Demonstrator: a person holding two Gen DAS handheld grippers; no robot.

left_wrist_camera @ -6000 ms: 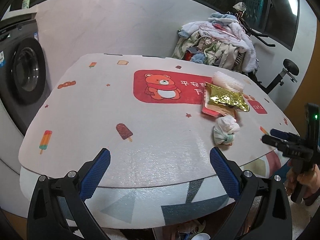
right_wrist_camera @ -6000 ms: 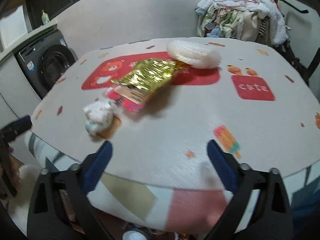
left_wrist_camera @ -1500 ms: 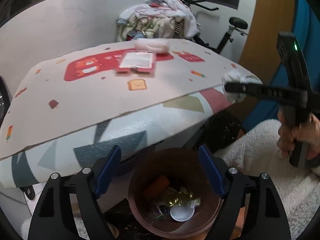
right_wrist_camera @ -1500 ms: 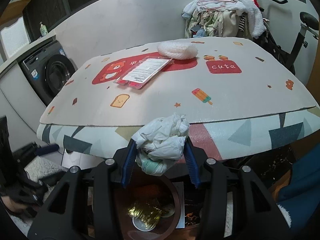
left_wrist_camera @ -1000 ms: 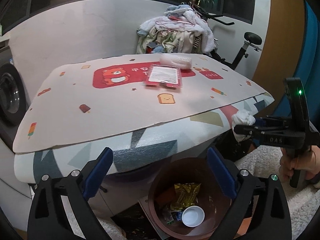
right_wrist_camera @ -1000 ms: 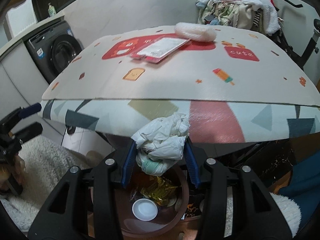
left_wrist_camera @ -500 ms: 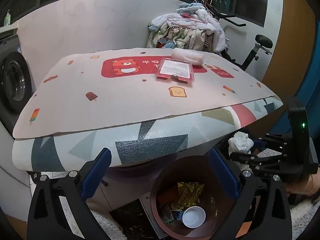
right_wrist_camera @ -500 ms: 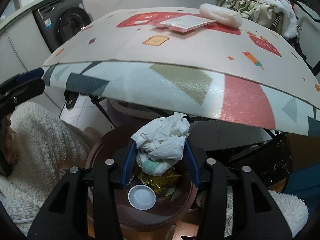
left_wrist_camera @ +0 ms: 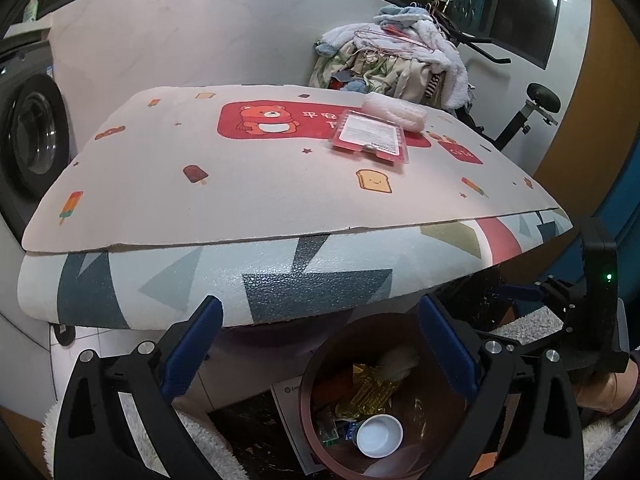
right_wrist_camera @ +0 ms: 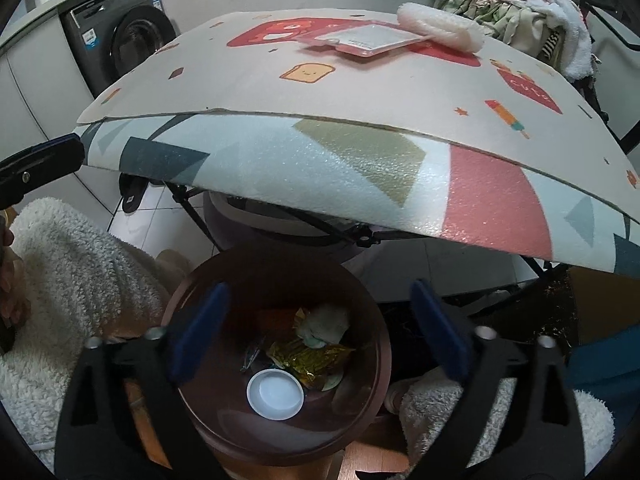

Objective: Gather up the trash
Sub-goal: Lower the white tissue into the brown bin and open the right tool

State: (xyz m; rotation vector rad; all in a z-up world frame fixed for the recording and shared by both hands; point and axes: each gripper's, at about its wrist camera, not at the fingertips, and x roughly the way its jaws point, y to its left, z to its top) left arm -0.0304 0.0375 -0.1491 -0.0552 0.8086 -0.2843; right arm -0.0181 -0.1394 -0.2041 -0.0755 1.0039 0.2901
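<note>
The right tongs [right_wrist_camera: 318,330] hung wide apart and empty directly over the brown bin [right_wrist_camera: 372,320], which stood on the floor under the near edge of the desk [right_wrist_camera: 320,168]. The left tongs [left_wrist_camera: 320,344] were likewise spread wide with nothing between them, aimed at the same bin from its nine o'clock side.

Inside the bin lay a crumpled tissue wad [right_wrist_camera: 324,326] toward twelve o'clock, resting on a gold foil wrapper [right_wrist_camera: 308,356] at the centre, with a small white cup [right_wrist_camera: 275,394] at six o'clock and an orange scrap behind. The bin looked less than half full.

Two pieces of trash remained on the desk, well away from both tongs: a flat red blister card [left_wrist_camera: 370,136] near the bear print, and, touching its one o'clock corner, a roll of white foam wrap [left_wrist_camera: 394,111].

The card would likely be light, stiff and slick, lying flush with the mat, so a pinch on an overhanging edge or corner seemed the surest hold; a flat grip from above might slide. The foam roll appeared soft, springy and nearly weightless; closing across its middle should compress it enough to hold, though it could uncurl.
</note>
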